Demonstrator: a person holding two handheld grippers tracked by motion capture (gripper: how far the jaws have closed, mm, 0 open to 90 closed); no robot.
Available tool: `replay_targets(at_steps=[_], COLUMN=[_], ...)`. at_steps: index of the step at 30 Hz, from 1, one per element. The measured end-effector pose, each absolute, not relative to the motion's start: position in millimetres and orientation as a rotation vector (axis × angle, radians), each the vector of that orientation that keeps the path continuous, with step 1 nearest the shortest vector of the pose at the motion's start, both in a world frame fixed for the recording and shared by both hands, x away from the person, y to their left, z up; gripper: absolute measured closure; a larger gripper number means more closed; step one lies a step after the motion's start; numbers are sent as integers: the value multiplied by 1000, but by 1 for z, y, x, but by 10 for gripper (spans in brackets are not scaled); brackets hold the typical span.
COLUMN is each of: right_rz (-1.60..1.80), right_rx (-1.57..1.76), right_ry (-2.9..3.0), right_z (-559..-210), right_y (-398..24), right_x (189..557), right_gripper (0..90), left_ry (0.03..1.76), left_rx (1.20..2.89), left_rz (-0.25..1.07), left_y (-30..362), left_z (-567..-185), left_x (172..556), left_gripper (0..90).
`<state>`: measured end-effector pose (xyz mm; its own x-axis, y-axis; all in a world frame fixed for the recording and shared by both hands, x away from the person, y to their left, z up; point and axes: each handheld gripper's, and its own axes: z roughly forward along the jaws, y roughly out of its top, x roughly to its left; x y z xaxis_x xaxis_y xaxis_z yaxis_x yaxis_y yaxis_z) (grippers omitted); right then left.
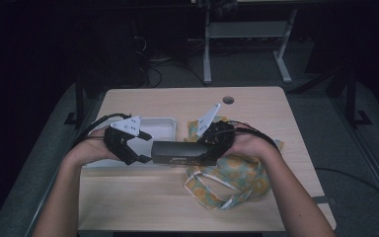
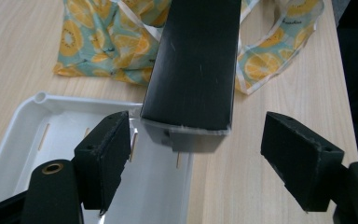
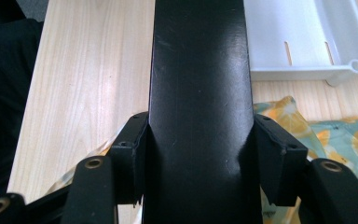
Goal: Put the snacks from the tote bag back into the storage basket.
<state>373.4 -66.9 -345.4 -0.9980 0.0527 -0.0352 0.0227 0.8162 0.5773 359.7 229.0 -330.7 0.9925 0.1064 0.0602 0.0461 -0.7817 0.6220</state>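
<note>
A long black box (image 1: 176,151) hangs level above the table between my two grippers. My right gripper (image 1: 212,148) is shut on its right end; in the right gripper view both pads press the sides of the box (image 3: 200,93). My left gripper (image 1: 139,148) stands open at the box's left end. In the left gripper view the box end (image 2: 191,79) sits between the jaws with gaps on both sides, untouched by my left gripper (image 2: 193,154). A white tray (image 1: 164,124) lies under the left gripper.
A fruit-print cloth bag (image 1: 237,177) with white straps lies crumpled under the right hand. The wooden table (image 1: 143,202) has a round hole (image 1: 228,99) near its far edge. A desk frame (image 1: 246,44) stands on the floor beyond.
</note>
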Motion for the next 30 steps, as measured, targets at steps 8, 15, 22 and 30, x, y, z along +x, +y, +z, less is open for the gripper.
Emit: replay_targets(at_steps=[8,15,22,30], right_rz=[935,924,913,896], right_rx=[17,-30,-60,-62], right_ry=[2961,2969,2979,2994], right_z=[-347,-349,-351,-352], right_y=[-56,-46,-35,-26], right_x=[371,370,367,365], right_gripper=[423,423,423,423], left_ry=[70,72,70,41], left_rx=[2513,2557,2584,2628], left_rz=[95,93,85,84], left_y=[214,208,201,195], left_z=[-338,-342,-346,-349], left_x=[357,355,353,353], left_gripper=[237,246,250,287])
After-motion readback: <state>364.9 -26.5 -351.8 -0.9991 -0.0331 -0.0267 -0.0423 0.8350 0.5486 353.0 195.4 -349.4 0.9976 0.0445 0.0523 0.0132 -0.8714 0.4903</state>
